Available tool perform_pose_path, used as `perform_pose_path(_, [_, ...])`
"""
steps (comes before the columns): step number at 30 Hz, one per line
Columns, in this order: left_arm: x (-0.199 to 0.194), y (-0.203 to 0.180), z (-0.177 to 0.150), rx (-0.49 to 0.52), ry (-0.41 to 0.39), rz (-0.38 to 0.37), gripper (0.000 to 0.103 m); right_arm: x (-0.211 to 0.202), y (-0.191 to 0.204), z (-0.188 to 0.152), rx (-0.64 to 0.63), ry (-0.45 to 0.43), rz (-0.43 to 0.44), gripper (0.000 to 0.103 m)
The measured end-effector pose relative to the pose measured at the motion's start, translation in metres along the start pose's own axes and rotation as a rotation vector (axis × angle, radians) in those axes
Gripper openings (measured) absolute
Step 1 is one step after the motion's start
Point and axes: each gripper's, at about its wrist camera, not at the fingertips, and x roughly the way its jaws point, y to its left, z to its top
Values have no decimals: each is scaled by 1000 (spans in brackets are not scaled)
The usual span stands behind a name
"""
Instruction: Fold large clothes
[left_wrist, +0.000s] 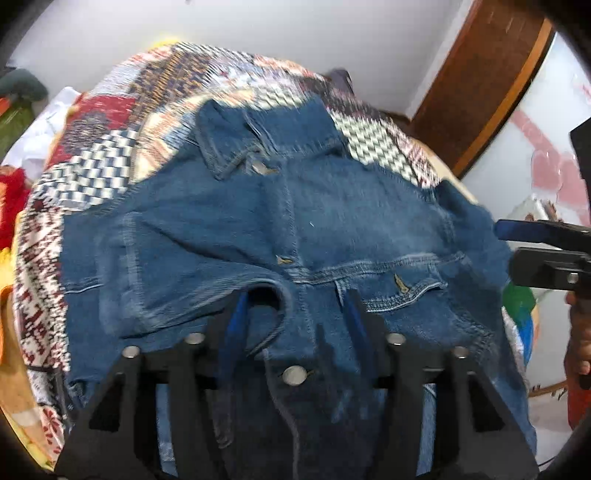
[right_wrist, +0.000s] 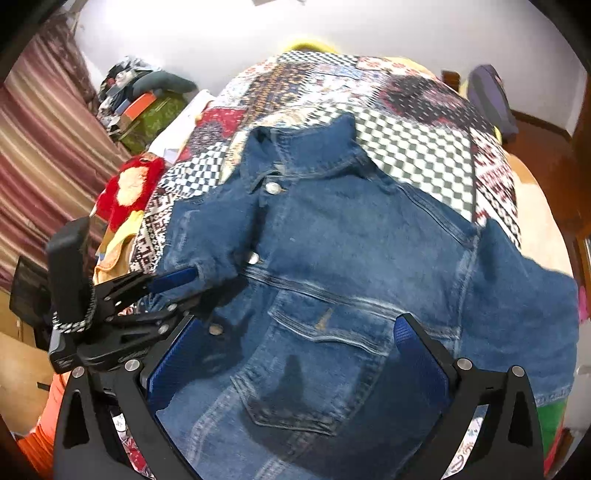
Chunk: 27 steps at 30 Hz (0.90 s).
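Denim jacket laid front-up on a bed covered by a patchwork quilt, collar toward the far wall, with both grippers at its near hem.

The left gripper has its blue-padded fingers set a little apart with a raised fold of the jacket's front placket between them; whether they press the cloth cannot be told. The right gripper has its fingers spread wide on either side of the flapped chest pocket, closed on nothing. In the right wrist view the left gripper reaches in from the left edge at the jacket's sleeve. A red plush toy lies beside the quilt, near a striped curtain.
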Motion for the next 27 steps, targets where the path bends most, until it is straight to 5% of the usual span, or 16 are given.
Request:
perform_pose_path(11, [-92, 96, -22, -77, -183, 236, 88, 21, 102, 36, -156, -16, 22, 103])
perform_pose_path(17, [-95, 155, -56, -173, -133, 293, 89, 70, 168, 47, -294, 47, -2, 103])
perform_pose_path(27, [-54, 204, -93, -272, -28, 279, 89, 195, 229, 30, -573, 198, -202, 97])
